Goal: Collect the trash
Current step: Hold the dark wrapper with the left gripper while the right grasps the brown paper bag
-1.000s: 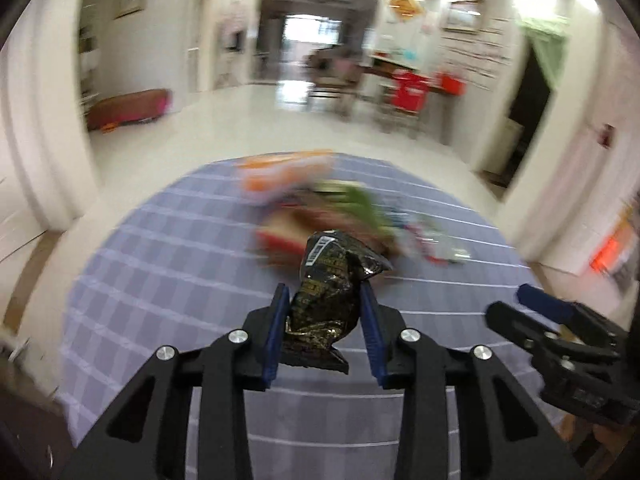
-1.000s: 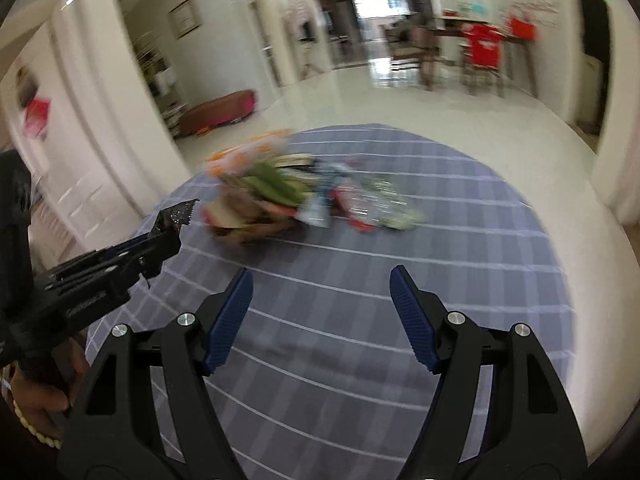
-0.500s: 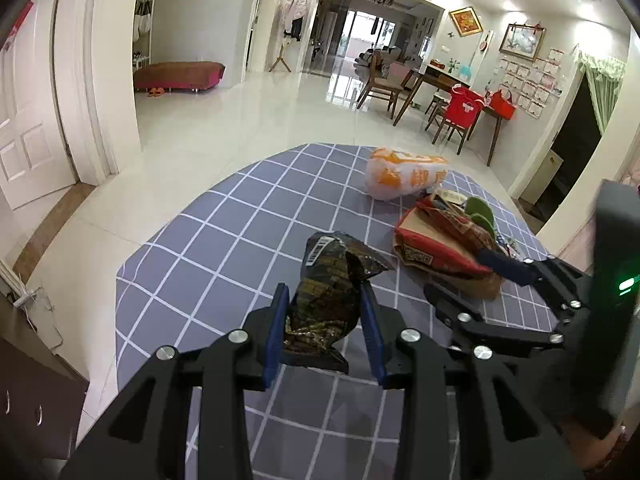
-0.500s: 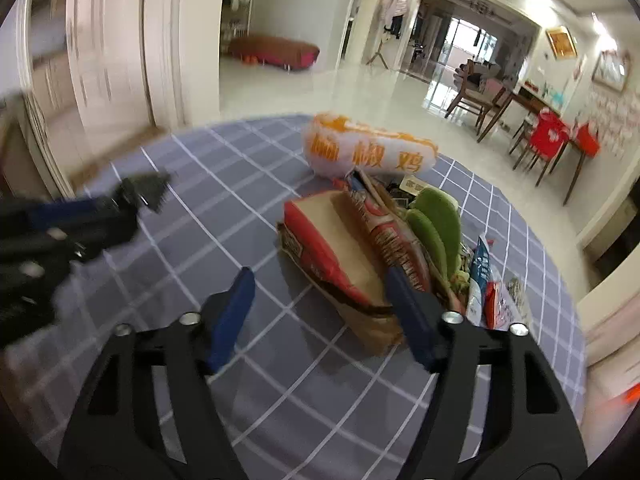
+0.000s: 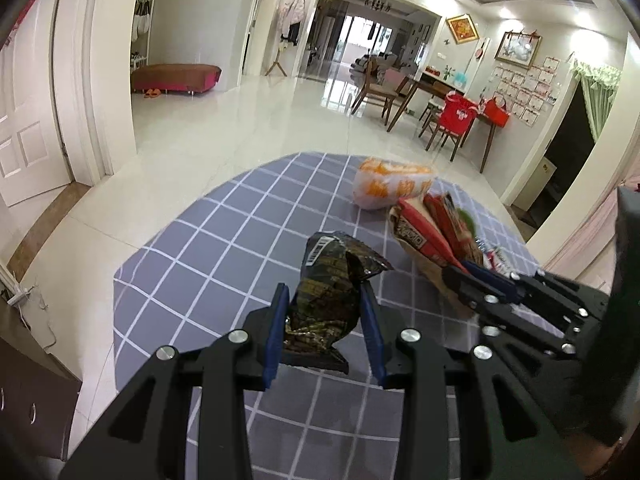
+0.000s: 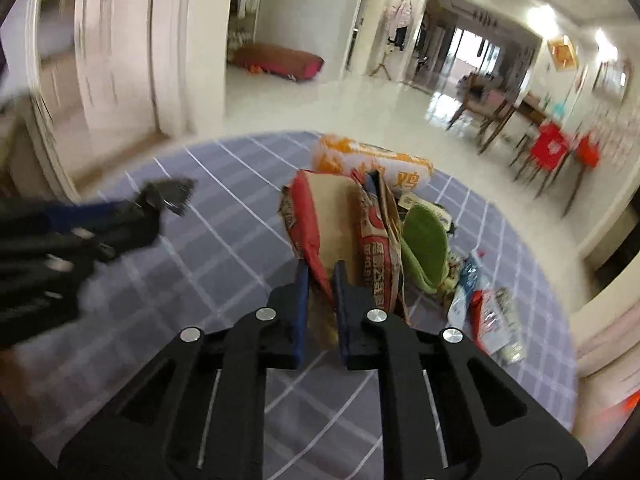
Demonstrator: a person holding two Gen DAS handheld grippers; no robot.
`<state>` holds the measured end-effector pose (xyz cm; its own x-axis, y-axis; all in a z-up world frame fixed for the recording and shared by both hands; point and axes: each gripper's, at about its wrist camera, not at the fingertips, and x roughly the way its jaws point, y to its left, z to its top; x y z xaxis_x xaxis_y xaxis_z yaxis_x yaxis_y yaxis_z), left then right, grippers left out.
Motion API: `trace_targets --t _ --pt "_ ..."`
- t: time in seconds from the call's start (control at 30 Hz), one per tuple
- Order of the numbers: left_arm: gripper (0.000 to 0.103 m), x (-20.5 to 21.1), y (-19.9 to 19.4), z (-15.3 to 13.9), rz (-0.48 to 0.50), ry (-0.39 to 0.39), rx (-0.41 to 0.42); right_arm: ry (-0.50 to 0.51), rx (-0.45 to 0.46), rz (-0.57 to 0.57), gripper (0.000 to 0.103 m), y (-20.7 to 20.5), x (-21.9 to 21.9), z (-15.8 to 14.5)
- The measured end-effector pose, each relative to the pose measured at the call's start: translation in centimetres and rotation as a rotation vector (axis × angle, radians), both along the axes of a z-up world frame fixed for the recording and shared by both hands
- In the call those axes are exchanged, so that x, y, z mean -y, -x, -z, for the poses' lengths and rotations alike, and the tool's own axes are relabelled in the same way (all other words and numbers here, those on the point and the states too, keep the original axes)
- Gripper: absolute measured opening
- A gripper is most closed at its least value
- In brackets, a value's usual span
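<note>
My left gripper (image 5: 325, 300) is shut on a crumpled black and gold snack wrapper (image 5: 330, 292), held above the grey checked tablecloth (image 5: 224, 240). My right gripper (image 6: 321, 276) is shut on the near edge of a brown and red paper bag (image 6: 332, 224) that stands open and holds wrappers. The bag also shows in the left wrist view (image 5: 424, 240), with the right gripper (image 5: 460, 274) at its near edge. The left gripper (image 6: 168, 196) with the wrapper appears blurred at the left of the right wrist view.
An orange and white snack bag (image 5: 390, 188) lies behind the paper bag. A green pouch (image 6: 426, 248) and several small wrappers (image 6: 486, 308) lie to its right. The round table's edge (image 5: 120, 280) drops to a white tiled floor. Dining chairs (image 5: 456, 120) stand far back.
My right gripper has closed on the paper bag's near edge; it was open half a second ago. The left gripper still holds the wrapper and has shifted little.
</note>
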<state>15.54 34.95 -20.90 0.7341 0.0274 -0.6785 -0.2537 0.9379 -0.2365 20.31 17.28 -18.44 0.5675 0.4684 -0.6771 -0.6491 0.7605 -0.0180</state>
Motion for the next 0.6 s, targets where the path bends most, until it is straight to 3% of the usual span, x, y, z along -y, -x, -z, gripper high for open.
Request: trace_targets --t 0.17,0.6 --pt "0.035 1.6 1.3 -2.5 0.02 -0.017 0.049 -0.192 -0.11 -0.003 0.008 0.8 4.0 -2.1" --pt "0.035 9.0 2.7 -4.6 0.151 -0.032 0.068 -0.379 -0.146 0.102 0.008 4.5 13.9 -3.9"
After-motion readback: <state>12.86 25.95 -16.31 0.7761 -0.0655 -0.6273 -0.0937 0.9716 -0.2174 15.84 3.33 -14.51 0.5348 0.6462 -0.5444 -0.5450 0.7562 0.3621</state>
